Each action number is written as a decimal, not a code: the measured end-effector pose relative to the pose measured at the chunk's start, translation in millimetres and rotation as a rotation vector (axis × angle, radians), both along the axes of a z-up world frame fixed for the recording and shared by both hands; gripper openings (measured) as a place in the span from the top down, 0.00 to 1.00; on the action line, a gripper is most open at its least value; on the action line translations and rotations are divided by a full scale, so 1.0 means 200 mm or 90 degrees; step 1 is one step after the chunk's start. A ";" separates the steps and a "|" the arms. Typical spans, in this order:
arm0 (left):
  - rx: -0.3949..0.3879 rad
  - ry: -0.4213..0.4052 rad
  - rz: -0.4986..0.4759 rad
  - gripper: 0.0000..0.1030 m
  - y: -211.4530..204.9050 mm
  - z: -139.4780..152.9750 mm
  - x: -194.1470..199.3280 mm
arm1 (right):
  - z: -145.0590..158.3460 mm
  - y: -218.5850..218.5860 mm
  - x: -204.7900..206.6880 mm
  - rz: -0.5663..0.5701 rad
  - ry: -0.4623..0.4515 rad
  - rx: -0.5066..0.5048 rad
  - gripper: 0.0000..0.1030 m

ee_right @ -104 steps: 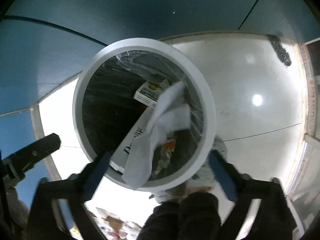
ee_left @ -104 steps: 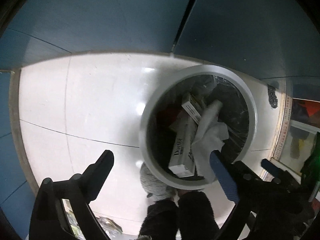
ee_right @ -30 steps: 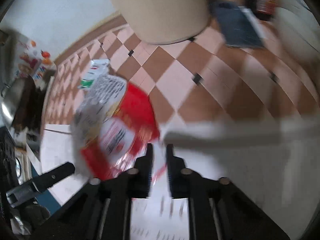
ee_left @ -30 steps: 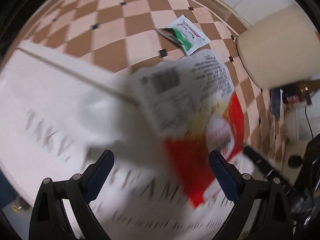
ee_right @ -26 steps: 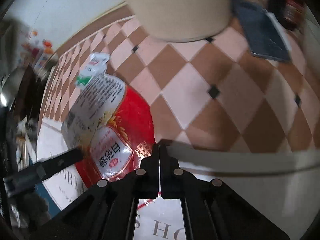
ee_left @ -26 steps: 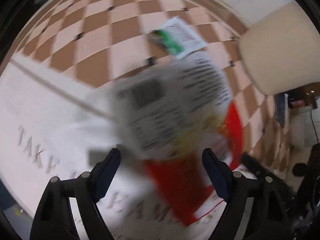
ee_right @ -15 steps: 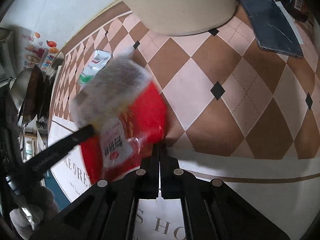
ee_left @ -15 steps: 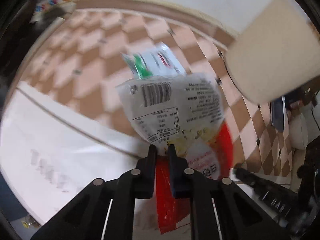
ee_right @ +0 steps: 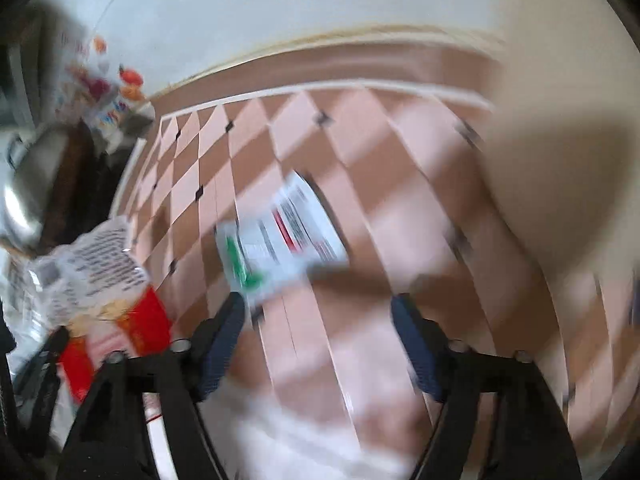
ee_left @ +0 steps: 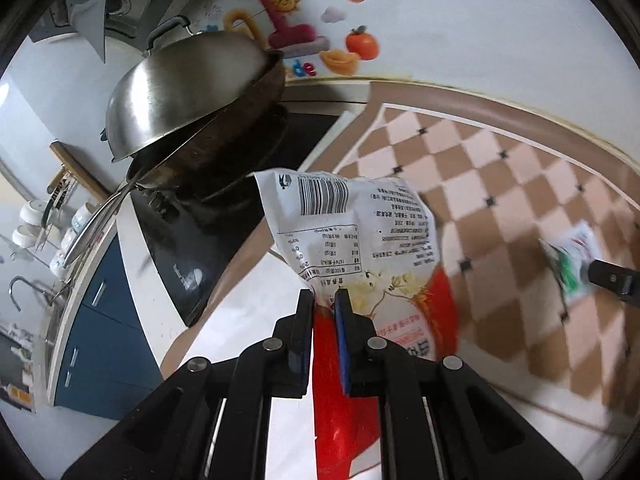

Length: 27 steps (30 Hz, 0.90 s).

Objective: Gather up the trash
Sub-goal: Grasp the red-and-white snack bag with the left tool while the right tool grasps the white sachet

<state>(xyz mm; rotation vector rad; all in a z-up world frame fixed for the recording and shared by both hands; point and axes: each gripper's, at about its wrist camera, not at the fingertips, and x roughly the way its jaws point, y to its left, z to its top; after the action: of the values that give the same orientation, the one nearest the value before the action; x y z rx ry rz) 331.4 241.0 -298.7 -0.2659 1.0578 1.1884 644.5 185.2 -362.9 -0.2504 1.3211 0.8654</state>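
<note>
Your left gripper [ee_left: 323,300] is clamped on a crinkled red-and-white food bag [ee_left: 360,240], its two fingers pinched together on the bag's printed white back just below the nutrition table, and the bag is lifted clear of the counter, barcode end up and red end hanging between the black finger arms. Beyond it, to the far left, a steel wok lid [ee_left: 180,84] leans on a dark wok [ee_left: 240,128] over the black stove [ee_left: 208,248], with blue cabinet doors [ee_left: 96,332] below the counter's edge at left.

Your right gripper [ee_right: 316,320] is spread wide and holds nothing. A small white packet with green and red print [ee_right: 280,236] lies flat on the brown-and-pink checked mat [ee_right: 400,184], just beyond the open fingers and nearer the left one; that view is heavily smeared, so whether a fingertip touches it cannot be told. The same packet shows at the far right of the left camera's view, beside a black fingertip of your right gripper.
</note>
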 end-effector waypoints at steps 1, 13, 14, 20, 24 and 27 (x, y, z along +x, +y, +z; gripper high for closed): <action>0.000 0.000 0.002 0.92 0.01 -0.02 0.01 | -0.02 0.10 -0.01 0.022 -0.026 -0.014 0.20; -0.013 -0.054 -0.057 0.94 -0.03 0.05 0.09 | -0.06 0.28 -0.22 0.123 -0.170 -0.090 0.68; -0.016 -0.063 -0.067 0.94 -0.04 0.08 0.07 | -0.04 0.25 -0.24 0.115 -0.161 -0.083 0.68; -0.009 -0.105 -0.135 0.95 -0.20 0.25 -0.14 | 0.12 -0.05 -0.42 0.059 -0.146 -0.035 0.69; -0.005 -0.135 -0.196 0.95 -0.33 0.36 -0.38 | 0.25 -0.29 -0.61 0.003 -0.132 -0.010 0.69; -0.014 -0.154 -0.238 0.95 -0.43 0.43 -0.60 | 0.35 -0.52 -0.84 -0.045 -0.138 0.003 0.69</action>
<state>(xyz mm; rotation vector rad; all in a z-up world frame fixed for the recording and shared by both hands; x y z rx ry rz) 211.0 155.7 -213.1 -0.2115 0.8635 0.7865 477.5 81.8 -291.9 -0.2835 1.1191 0.7591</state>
